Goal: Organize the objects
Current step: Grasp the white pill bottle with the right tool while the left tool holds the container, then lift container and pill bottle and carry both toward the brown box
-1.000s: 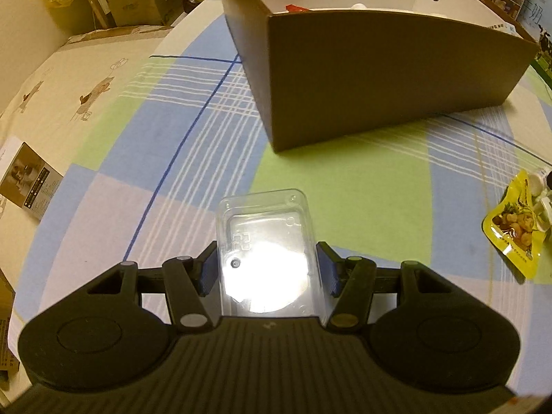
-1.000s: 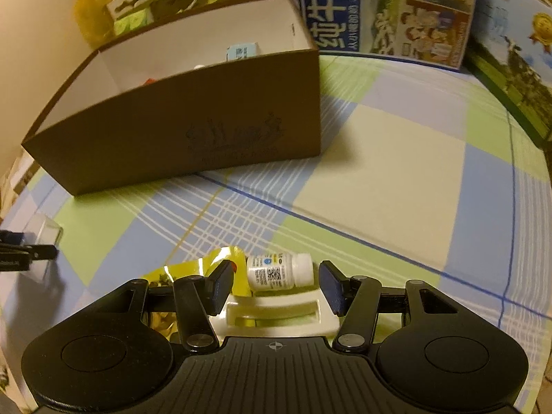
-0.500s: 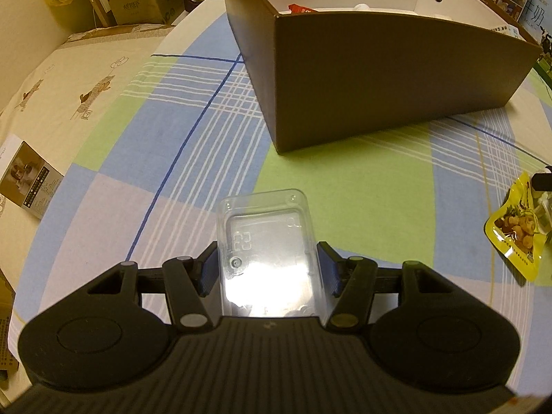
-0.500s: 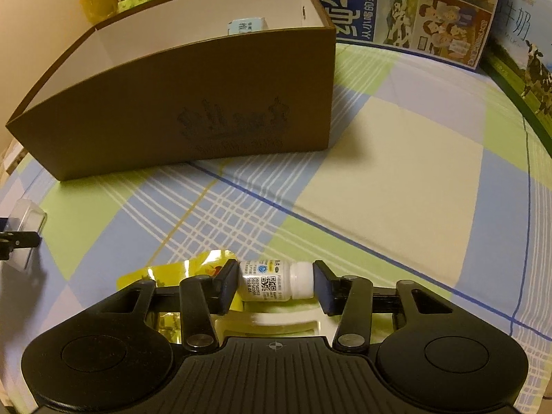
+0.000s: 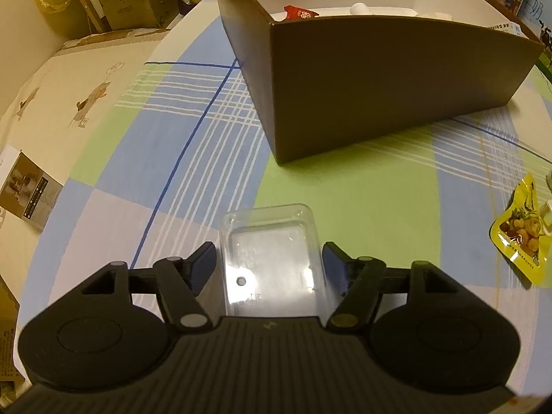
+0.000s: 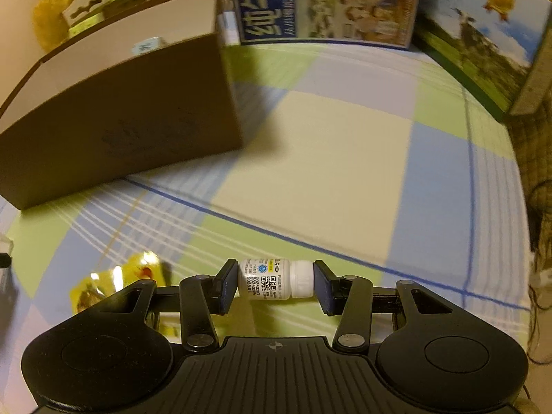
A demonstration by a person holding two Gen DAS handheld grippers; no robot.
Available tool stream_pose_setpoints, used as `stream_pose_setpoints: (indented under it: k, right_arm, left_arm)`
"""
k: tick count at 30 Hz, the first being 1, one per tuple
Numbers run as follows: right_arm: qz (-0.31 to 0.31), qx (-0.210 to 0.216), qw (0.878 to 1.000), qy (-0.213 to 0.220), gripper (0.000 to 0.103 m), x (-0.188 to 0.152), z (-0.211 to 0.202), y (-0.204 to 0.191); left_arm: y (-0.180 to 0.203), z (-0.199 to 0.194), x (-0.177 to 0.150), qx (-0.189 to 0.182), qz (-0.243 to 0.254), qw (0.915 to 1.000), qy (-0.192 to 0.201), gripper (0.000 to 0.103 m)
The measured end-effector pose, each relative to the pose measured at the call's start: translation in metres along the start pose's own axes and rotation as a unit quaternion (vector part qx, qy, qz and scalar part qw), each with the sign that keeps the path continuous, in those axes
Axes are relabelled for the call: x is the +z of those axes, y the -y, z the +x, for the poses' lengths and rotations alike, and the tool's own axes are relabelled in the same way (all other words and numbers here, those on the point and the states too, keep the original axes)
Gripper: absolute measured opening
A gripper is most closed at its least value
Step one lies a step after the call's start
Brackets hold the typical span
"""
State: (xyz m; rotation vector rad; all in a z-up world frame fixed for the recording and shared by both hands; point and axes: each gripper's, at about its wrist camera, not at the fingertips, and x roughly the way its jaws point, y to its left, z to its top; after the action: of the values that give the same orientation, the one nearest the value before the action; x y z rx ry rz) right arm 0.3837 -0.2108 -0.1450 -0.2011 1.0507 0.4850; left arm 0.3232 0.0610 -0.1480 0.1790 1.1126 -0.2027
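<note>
Right wrist view: right gripper (image 6: 276, 281) clamps a small white bottle (image 6: 274, 277), lifted; next, carry it to the brown box (image 6: 117, 117) upper left. Left gripper (image 5: 269, 264) brackets a clear tray (image 5: 270, 262); grip unclear.

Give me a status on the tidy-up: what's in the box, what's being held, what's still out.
Done: the cardboard box already holds several items, including a red packet.
In hand: the right gripper clamps a small white pill bottle end to end, lifted off the tablecloth. The left gripper straddles a clear plastic container, fingers not visibly touching it.
Left: the yellow snack pouch lies on the tablecloth.
</note>
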Motion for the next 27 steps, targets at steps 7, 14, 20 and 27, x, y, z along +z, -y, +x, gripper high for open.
stream_pose_setpoints:
  k: [7, 14, 20, 27]
  right_arm:
    - [0.024, -0.012, 1.0, -0.004, 0.044, -0.024, -0.01, 0.013]
    - [0.052, -0.015, 0.999, -0.001, 0.044, -0.038, -0.021, 0.019]
    - [0.065, -0.014, 0.998, -0.003, 0.044, -0.044, -0.027, 0.02]
    - [0.083, -0.003, 0.996, 0.014, 0.044, -0.047, -0.042, 0.018]
  left_arm:
    - [0.003, 0.001, 0.004, -0.017, 0.006, 0.9998, 0.001, 0.052]
    - [0.006, 0.001, 0.003, -0.022, 0.011, 0.9997, 0.004, 0.051]
    - [0.008, -0.001, 0.001, -0.027, 0.015, 0.9995, 0.002, 0.051]
    - [0.01, -0.01, -0.002, -0.038, 0.011, 0.9992, 0.009, 0.051]
